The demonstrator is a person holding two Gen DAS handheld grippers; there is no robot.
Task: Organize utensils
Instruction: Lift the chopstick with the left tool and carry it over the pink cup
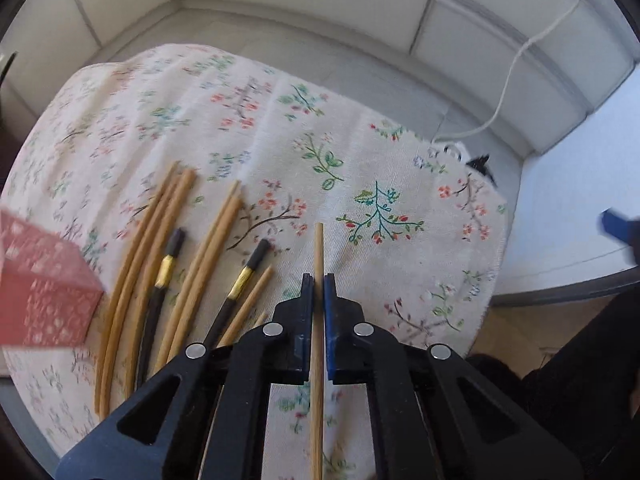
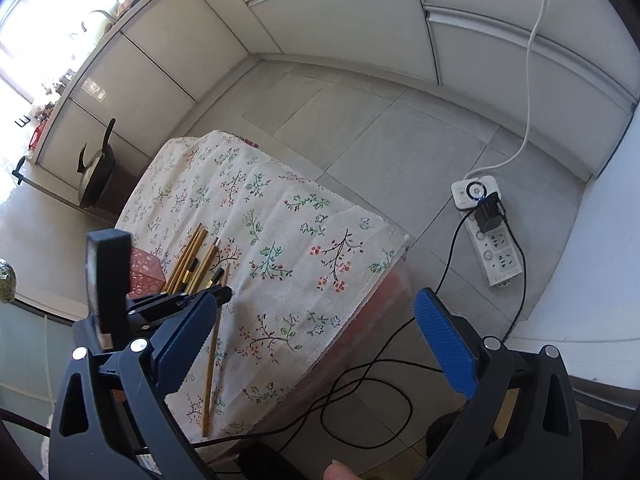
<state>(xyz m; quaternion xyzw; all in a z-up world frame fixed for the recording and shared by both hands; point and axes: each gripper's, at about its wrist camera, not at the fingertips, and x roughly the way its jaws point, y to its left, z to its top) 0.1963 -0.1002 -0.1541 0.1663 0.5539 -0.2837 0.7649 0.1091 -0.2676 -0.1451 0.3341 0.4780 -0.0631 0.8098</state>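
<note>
The left tool (image 1: 319,280) is closed on one bamboo chopstick (image 1: 318,256), apparently lifted just above the cloth-covered bench (image 1: 360,152), gripped mid-length for balance. The remaining chopsticks (image 1: 160,248) lie beside the red basket (image 1: 44,292), the probable destination. The right tool (image 2: 316,332) hangs fully open, empty, off the bench edge.
</note>
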